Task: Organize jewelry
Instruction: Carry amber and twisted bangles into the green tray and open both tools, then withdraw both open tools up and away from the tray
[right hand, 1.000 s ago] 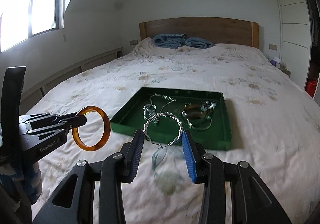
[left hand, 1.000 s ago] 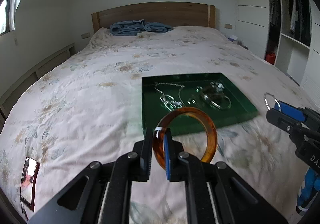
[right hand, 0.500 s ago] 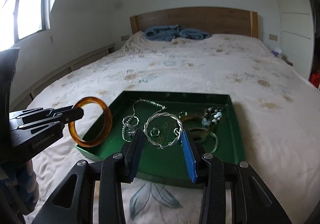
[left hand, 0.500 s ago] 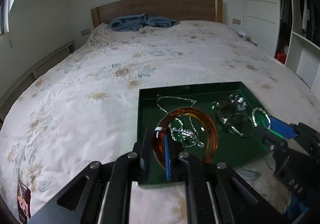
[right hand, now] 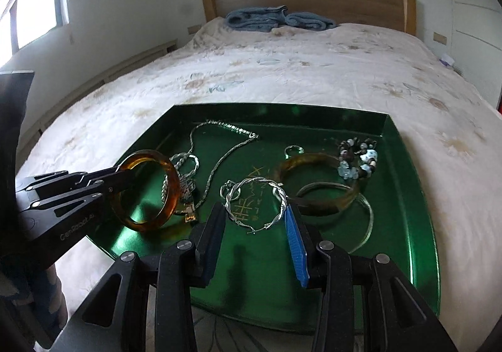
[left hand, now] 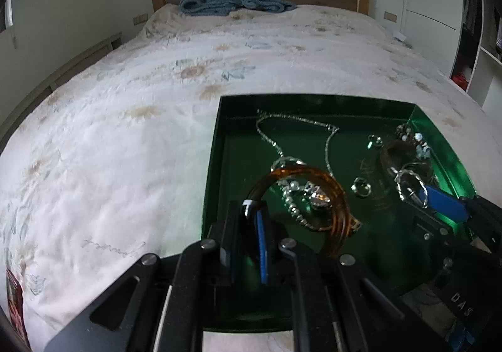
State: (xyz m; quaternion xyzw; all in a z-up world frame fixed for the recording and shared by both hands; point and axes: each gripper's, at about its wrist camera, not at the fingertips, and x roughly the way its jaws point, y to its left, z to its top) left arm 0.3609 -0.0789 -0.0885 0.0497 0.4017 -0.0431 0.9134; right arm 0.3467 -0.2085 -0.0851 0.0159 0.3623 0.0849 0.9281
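- My left gripper [right hand: 120, 178] clamps the amber bangle [right hand: 147, 190] over the left side of the green tray [right hand: 408, 170].
- My right gripper [right hand: 255, 210] holds the twisted silver bracelet [right hand: 255, 206] over the tray's middle, perhaps not touching it.

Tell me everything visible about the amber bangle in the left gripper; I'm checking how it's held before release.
The amber bangle is a thick, glossy, translucent orange-brown ring, looking like resin or plastic, with a small white tag at the grip. The left gripper is shut on its rim, pinching one side so the ring stands roughly on edge over the near-left part of the green tray, above a silver necklace. Whether its lower edge touches the tray cannot be told.
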